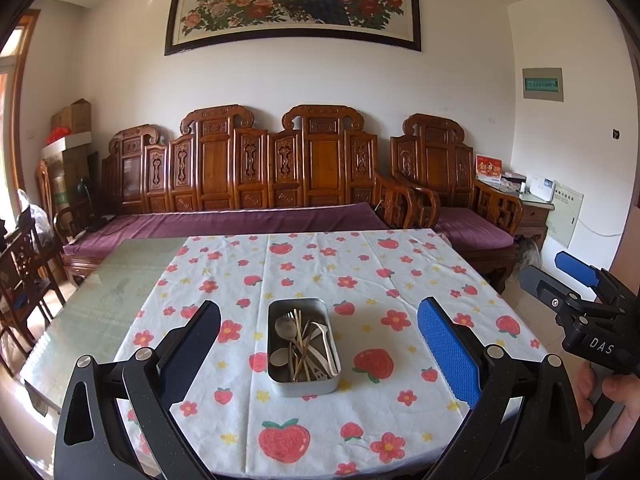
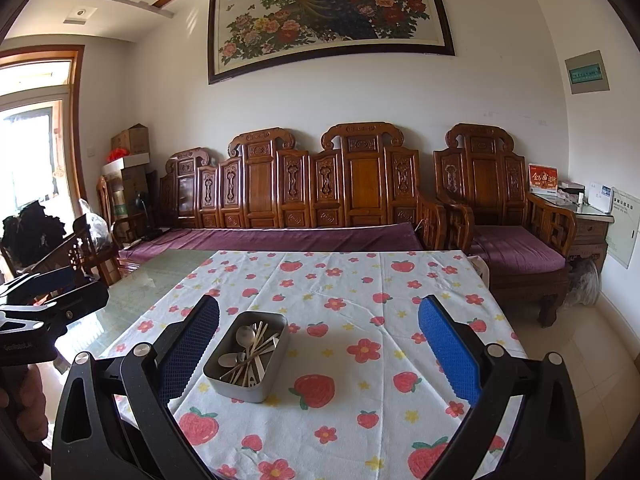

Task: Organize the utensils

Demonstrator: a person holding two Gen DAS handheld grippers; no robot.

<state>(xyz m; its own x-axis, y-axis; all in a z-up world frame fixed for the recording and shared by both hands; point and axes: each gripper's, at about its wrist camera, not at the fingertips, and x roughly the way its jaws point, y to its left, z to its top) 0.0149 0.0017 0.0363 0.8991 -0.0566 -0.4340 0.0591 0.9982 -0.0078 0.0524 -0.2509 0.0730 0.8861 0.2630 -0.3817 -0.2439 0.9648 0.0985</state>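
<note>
From the left wrist camera, the left gripper [image 1: 319, 354] hangs above the near edge of the surface [image 1: 132, 280], its fingers [image 1: 448, 350] spread wide and released, grasping nothing. Between them, at about 12 o'clock from the gripper and well clear of both fingers, sits the metal tin [image 1: 303, 347] on the strawberry-print cloth [image 1: 360, 280], holding a loose jumble of utensils [image 1: 304, 344]: spoons, a fork and chopsticks lying crossed. At 3 o'clock, off the surface's edge, the right gripper [image 1: 560, 276] is held by a hand [image 1: 612, 400]. From the right wrist camera, the right gripper [image 2: 319, 350] is likewise released, fingers [image 2: 450, 354] wide apart and empty. The tin [image 2: 247, 356] lies toward 11 o'clock, just beside the left-hand finger. The left gripper [image 2: 60, 288] shows at 9 o'clock; whether it is released cannot be told here.
</note>
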